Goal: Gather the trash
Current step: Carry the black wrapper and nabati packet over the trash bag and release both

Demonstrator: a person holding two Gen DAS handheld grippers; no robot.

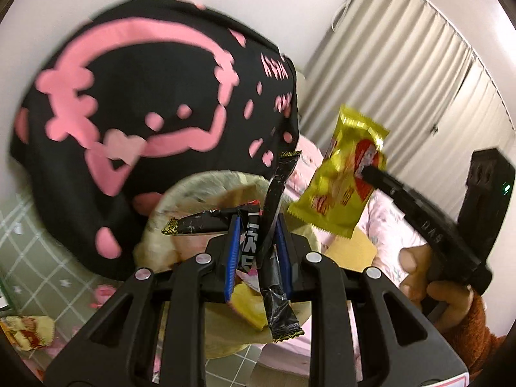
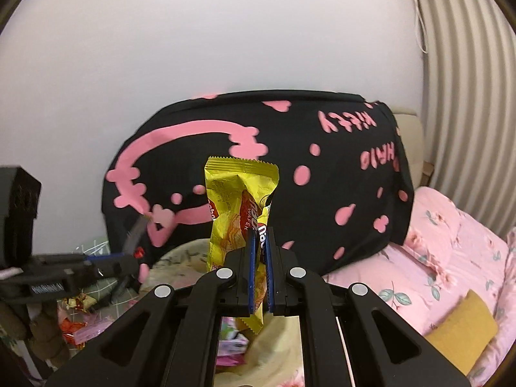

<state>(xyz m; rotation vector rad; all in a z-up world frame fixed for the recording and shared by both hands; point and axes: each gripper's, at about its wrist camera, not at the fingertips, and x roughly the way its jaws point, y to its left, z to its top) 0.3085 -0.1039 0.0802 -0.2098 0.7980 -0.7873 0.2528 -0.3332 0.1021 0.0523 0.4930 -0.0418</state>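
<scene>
Your left hand-held gripper (image 1: 256,245) is clamped on several black snack wrappers (image 1: 274,225), one upright and others splayed sideways, above a pale fuzzy bag (image 1: 193,190). Your right hand-held gripper (image 2: 261,271) is closed on a yellow wafer wrapper (image 2: 238,213), held upright. Behind both stands a black cushion with pink print (image 2: 290,167), on a pink floral bed (image 2: 451,258).
</scene>
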